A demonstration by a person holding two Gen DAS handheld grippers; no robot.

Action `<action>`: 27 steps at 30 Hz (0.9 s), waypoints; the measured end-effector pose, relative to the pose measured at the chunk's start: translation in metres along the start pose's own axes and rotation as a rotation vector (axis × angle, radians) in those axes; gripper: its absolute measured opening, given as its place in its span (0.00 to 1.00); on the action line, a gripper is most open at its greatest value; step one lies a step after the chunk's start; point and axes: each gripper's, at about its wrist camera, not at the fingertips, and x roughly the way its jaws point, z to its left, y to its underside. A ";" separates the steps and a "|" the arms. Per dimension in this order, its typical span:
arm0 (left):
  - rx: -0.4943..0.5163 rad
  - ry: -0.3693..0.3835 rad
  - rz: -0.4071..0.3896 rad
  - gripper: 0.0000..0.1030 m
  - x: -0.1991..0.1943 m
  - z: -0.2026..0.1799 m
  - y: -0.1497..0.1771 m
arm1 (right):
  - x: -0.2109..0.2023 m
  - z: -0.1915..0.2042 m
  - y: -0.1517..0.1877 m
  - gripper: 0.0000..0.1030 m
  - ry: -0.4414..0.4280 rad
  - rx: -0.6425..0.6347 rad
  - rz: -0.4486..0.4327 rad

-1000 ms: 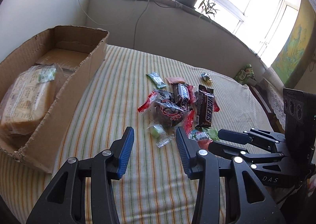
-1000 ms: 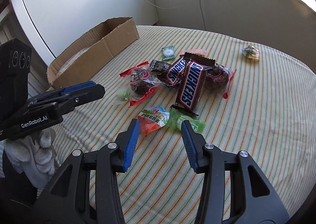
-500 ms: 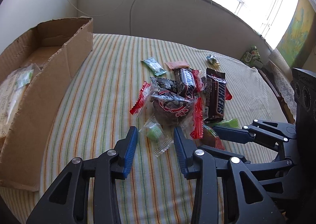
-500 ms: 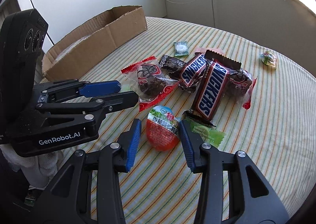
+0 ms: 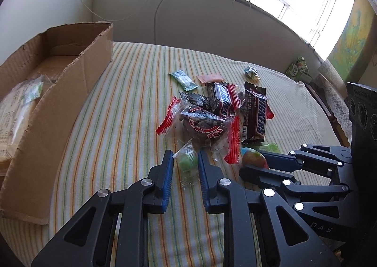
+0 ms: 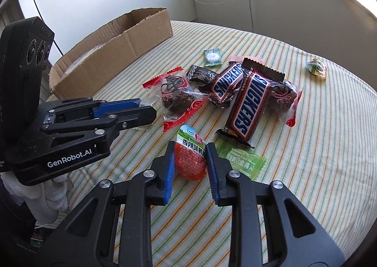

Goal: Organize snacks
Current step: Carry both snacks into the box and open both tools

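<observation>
A round surface (image 5: 132, 107) covered in a cream cloth with green and orange stripes holds a loose pile of wrapped snacks. The left tool (image 5: 185, 161) sits low over the near edge of the pile, its blue-padded fingers (image 5: 167, 172) closed in on a small clear-wrapped green candy (image 5: 187, 161) — both pads look to be touching the wrapper, so it is pinching the sweet against the cloth. The right tool (image 6: 190, 157) is just beside it, to the right, with its fingers (image 6: 170, 172) pressed against both sides of an egg-shaped red and green snack packet with Chinese print (image 6: 191, 157), which also lies on the cloth.

Behind the two tools lies the rest of the pile: a large brown Snickers bar (image 6: 250, 104) overlapping a smaller Snickers bar (image 6: 227, 83), a clear packet with red edges holding a dark cake (image 6: 175, 95), a second such packet (image 6: 284, 96) partly under the large bar, a small black sachet (image 6: 200, 74), and a flat translucent green wrapper (image 6: 241, 161) touching the near end of the large bar. A small teal sachet (image 6: 212, 57) lies just past the pile, and a round green-and-white candy (image 6: 317, 68) sits well apart (toward the far right edge).

At the left edge of the surface stands an open brown cardboard box (image 5: 77, 78) with torn walls — inside it is a clear-wrapped pale package (image 5: 16, 107).
</observation>
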 end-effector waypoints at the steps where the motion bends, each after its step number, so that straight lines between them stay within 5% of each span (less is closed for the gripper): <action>1: -0.003 0.000 -0.006 0.19 -0.003 0.001 0.000 | -0.002 -0.001 0.000 0.25 -0.003 0.005 -0.003; 14: -0.045 -0.021 -0.127 0.19 -0.053 0.022 -0.008 | -0.027 0.014 -0.014 0.24 -0.017 -0.014 -0.062; 27: -0.117 -0.112 -0.235 0.19 -0.098 0.074 -0.018 | -0.024 0.050 -0.081 0.23 -0.057 -0.087 -0.139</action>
